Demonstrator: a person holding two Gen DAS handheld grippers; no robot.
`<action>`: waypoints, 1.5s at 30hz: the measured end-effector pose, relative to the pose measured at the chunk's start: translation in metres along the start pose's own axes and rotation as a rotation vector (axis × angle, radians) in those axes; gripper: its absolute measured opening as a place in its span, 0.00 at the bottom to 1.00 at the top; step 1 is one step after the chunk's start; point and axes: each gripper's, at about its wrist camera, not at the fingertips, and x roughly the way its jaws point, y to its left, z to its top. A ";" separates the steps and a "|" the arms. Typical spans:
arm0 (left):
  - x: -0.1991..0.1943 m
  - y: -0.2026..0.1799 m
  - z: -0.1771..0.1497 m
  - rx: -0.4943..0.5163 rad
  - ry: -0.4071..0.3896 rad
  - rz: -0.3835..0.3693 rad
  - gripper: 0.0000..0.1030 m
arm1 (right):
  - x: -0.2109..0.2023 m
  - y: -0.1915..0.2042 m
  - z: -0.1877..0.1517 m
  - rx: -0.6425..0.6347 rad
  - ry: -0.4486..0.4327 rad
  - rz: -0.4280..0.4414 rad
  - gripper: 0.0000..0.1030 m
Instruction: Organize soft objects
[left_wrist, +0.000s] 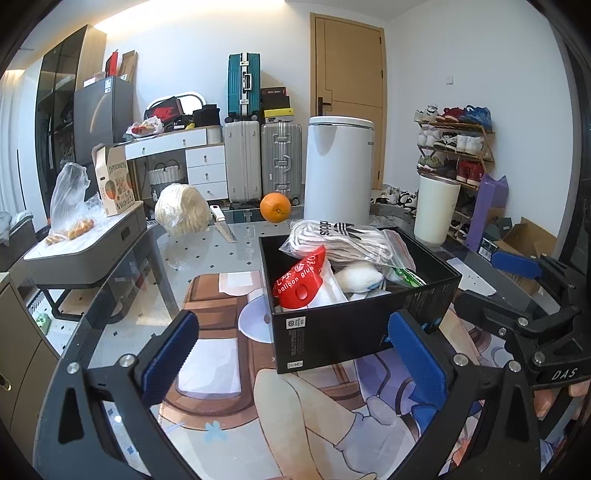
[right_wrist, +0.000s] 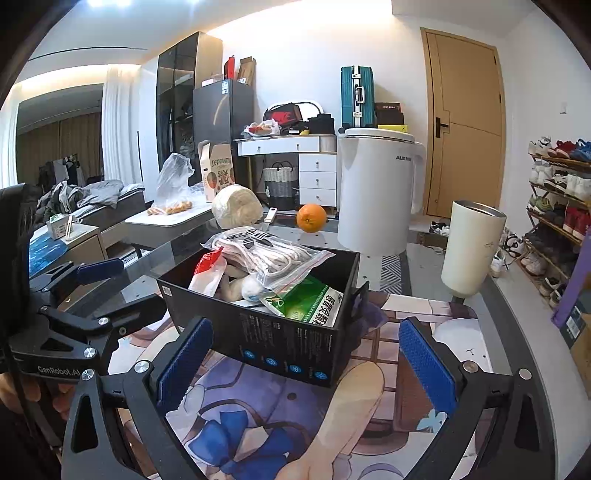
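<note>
A black open box stands on a printed mat. Inside it lie a clear bag of white socks, a red-topped glue packet, a white soft roll and a green packet. My left gripper is open, just short of the box's near left corner. My right gripper is open too, facing the box's right side. Neither holds anything.
Behind the box on the glass table sit an orange, a wrapped pale ball, a knife, a cream tumbler and a tall white appliance. A side table with a plastic bag stands left.
</note>
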 end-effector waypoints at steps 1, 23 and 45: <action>0.000 0.000 0.000 0.001 0.002 0.002 1.00 | 0.000 -0.001 0.000 0.003 -0.001 0.002 0.99; -0.001 0.001 0.000 -0.012 -0.006 0.003 1.00 | -0.006 -0.003 -0.002 0.008 -0.030 -0.013 0.99; -0.002 0.000 0.002 -0.006 -0.007 0.005 1.00 | -0.007 -0.001 -0.001 0.009 -0.026 -0.015 0.99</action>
